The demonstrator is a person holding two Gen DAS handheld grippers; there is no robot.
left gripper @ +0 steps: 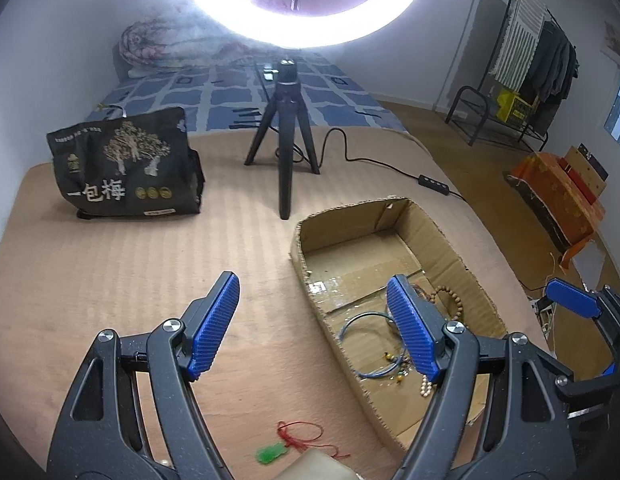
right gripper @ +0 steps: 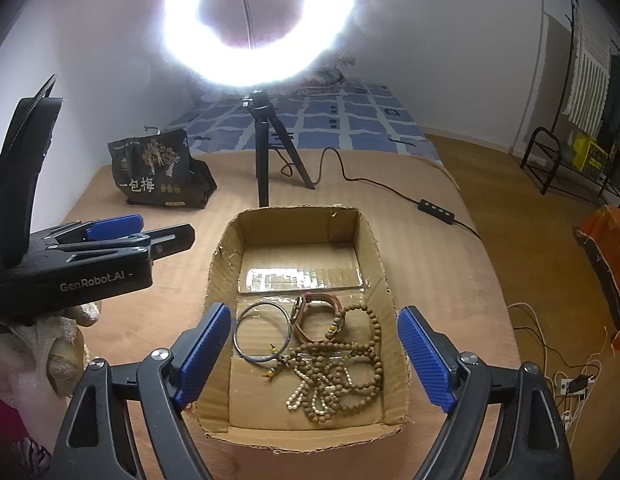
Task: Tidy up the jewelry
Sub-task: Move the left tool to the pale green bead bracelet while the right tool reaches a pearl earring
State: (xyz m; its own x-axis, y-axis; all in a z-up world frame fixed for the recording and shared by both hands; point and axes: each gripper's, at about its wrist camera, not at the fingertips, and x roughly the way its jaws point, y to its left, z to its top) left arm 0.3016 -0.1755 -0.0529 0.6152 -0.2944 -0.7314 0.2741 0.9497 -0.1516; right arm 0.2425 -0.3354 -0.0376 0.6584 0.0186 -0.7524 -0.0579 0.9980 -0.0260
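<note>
An open cardboard box (right gripper: 374, 248) sits on the tan mat and holds a blue-grey bangle (right gripper: 261, 332), a watch with a reddish strap (right gripper: 318, 312) and tangled wooden bead strings (right gripper: 342, 368). The box (left gripper: 450, 240) also shows in the left wrist view, with the bangle (left gripper: 362, 320) inside. A green pendant on a red cord (left gripper: 271, 453) lies on the mat left of the box, below my left gripper (left gripper: 314, 328), which is open and empty. My right gripper (right gripper: 314, 356) is open and empty above the box's near end.
A ring light on a black tripod (left gripper: 287, 140) stands behind the box, its cable and switch (left gripper: 434, 182) trailing right. A dark snack bag (left gripper: 125, 164) stands at the back left. A bed (left gripper: 269, 96) lies beyond. A clothes rack (left gripper: 522, 80) is at the far right.
</note>
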